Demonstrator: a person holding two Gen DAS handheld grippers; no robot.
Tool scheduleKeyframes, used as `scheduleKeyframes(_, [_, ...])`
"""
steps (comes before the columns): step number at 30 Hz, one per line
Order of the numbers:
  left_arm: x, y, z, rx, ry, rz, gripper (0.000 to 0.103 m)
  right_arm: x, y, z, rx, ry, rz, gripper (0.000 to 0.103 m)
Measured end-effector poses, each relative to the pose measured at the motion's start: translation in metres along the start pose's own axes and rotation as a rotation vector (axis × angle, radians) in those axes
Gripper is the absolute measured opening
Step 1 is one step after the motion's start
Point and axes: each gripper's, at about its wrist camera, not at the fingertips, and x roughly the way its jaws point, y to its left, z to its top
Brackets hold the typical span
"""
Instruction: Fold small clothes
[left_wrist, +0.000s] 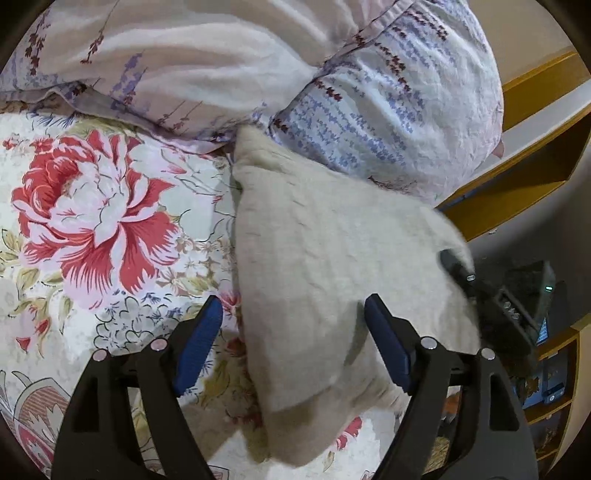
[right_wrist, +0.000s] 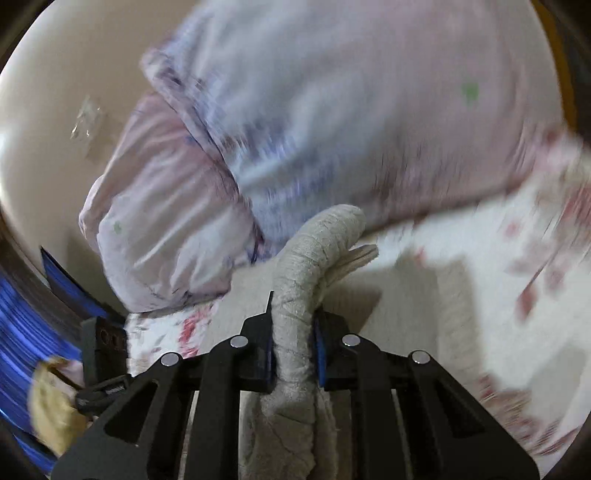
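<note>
Folding looks barely begun: the beige cloth (left_wrist: 332, 266) lies on the flowered bedspread (left_wrist: 92, 221), one edge pinched in the right gripper (right_wrist: 293, 354) at 6 o'clock. The left gripper (left_wrist: 293, 332) gapes wide over it. Pillows (left_wrist: 221, 74) sit at 12 o'clock; the right view is blurred, perhaps mid-swing.

Cloth (left_wrist: 332, 251) on bed (left_wrist: 92, 221), far corner touching pillows (left_wrist: 258, 74) behind it. Pillows stacked along bed's far edge. Shelf (left_wrist: 535, 147) right of bed. Cloth fold pinched in right hand-held gripper (right_wrist: 293, 347); left hand-held gripper (left_wrist: 293, 332) straddling cloth's near part.
</note>
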Motion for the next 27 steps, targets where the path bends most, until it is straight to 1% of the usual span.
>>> scheduleKeyframes(2, [0.001,-0.004,0.0,0.022,0.001,0.003,0.079,-0.006,-0.001,0.002,-0.05,-0.003,-0.09,0.017])
scheduleKeyframes(3, [0.002,-0.006,0.0,0.031,0.004,0.004,0.079,-0.007,-0.004,0.001,-0.055,0.001,-0.113,0.017])
scheduleKeyframes(5, [0.006,-0.012,-0.002,0.045,0.016,-0.004,0.079,-0.01,-0.014,-0.001,-0.047,0.004,-0.133,0.016])
scheduleKeyframes(7, [0.009,-0.017,-0.005,0.059,0.028,-0.007,0.079,-0.013,-0.019,-0.004,-0.045,-0.005,-0.135,0.016])
scheduleKeyframes(9, [0.012,-0.021,-0.005,0.069,0.034,-0.007,0.079,-0.015,-0.017,-0.004,-0.064,-0.019,-0.146,0.016])
scheduleKeyframes(12, [0.013,-0.025,-0.006,0.082,0.039,-0.008,0.079,-0.019,-0.019,-0.006,-0.096,-0.035,-0.179,0.016])
scheduleKeyframes(14, [0.014,-0.025,-0.007,0.087,0.045,-0.009,0.079,-0.018,-0.027,-0.007,-0.097,-0.039,-0.217,0.016])
scheduleKeyframes(15, [0.015,-0.026,-0.008,0.091,0.049,-0.008,0.079,-0.013,-0.038,-0.007,-0.078,-0.03,-0.244,0.016])
scheduleKeyframes(17, [0.018,-0.027,-0.01,0.097,0.059,-0.006,0.079,-0.003,-0.058,-0.01,-0.033,0.018,-0.265,0.017])
scheduleKeyframes(18, [0.02,-0.027,-0.011,0.098,0.064,-0.007,0.079,0.008,-0.072,-0.013,0.015,0.078,-0.274,0.021])
scheduleKeyframes(19, [0.02,-0.027,-0.012,0.097,0.071,-0.012,0.078,0.012,-0.082,-0.015,0.057,0.106,-0.279,0.023])
scheduleKeyframes(20, [0.02,-0.027,-0.013,0.094,0.077,-0.02,0.078,0.01,-0.088,-0.016,0.082,0.102,-0.28,0.036])
scheduleKeyframes(21, [0.019,-0.027,-0.015,0.091,0.079,-0.03,0.078,0.001,-0.093,-0.016,0.116,0.075,-0.29,0.046])
scheduleKeyframes(22, [0.017,-0.026,-0.016,0.086,0.08,-0.043,0.078,-0.008,-0.095,-0.015,0.136,0.051,-0.299,0.049])
scheduleKeyframes(23, [0.016,-0.026,-0.017,0.083,0.081,-0.049,0.078,-0.022,-0.099,-0.013,0.168,0.024,-0.28,0.055])
scheduleKeyframes(25, [0.013,-0.025,-0.019,0.074,0.079,-0.062,0.078,-0.04,-0.105,-0.012,0.217,0.0,-0.22,0.056])
scheduleKeyframes(27, [0.009,-0.025,-0.022,0.064,0.076,-0.083,0.078,-0.058,-0.108,-0.016,0.252,-0.004,-0.16,0.056])
